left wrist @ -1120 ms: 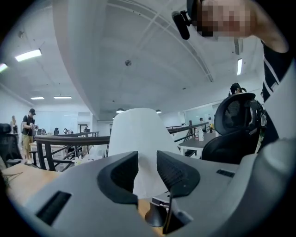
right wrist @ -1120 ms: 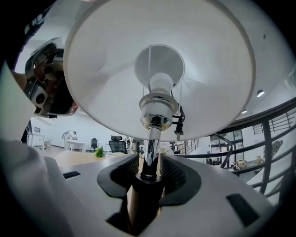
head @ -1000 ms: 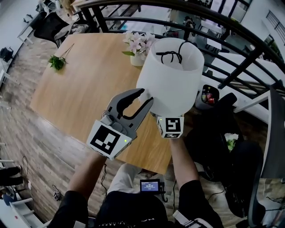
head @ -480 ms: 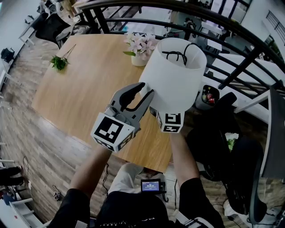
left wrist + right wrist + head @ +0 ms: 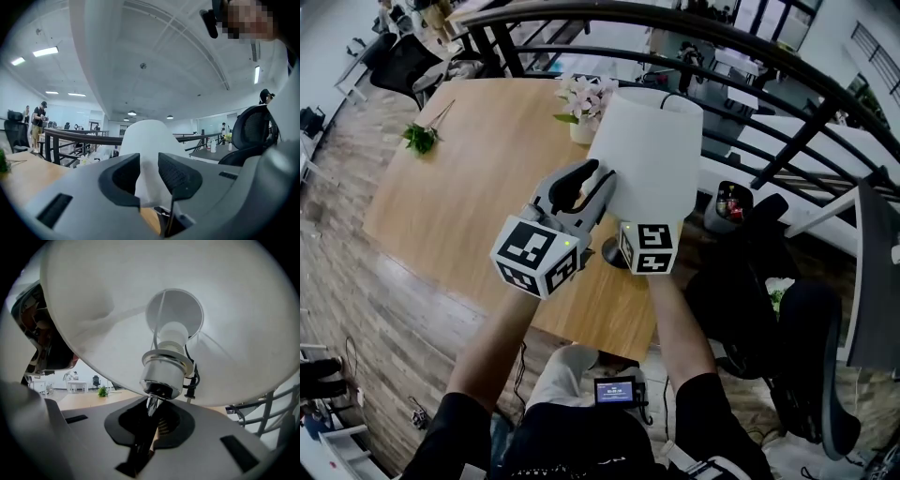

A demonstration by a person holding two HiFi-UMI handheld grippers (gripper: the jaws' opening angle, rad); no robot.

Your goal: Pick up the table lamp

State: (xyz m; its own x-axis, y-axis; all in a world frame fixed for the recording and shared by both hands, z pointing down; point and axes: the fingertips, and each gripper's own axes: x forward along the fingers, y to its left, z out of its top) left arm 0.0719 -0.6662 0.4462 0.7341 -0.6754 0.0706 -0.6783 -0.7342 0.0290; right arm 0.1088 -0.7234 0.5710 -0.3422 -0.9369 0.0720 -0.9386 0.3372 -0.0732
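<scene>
The table lamp has a white drum shade [image 5: 647,155], a chrome socket [image 5: 164,366] and a dark round base [image 5: 611,251] near the table's front edge. My right gripper [image 5: 149,420] reaches under the shade and is shut on the thin metal stem [image 5: 151,405] below the socket; in the head view only its marker cube [image 5: 649,248] shows. My left gripper [image 5: 591,178] is level at the shade's left side. Its jaws are closing, with the shade's wall [image 5: 147,140] seen between them; whether the pads touch it is unclear.
The wooden table [image 5: 469,178] holds a white pot of pale flowers [image 5: 586,98] behind the lamp and a green sprig [image 5: 420,138] at far left. A black railing [image 5: 750,66] runs behind. To the right are a bin with bottles [image 5: 733,202] and a black office chair [image 5: 806,347].
The lamp has swung from a tilt that showed the shade's open top to nearly upright. My left gripper has rolled a little and come in against the shade's side.
</scene>
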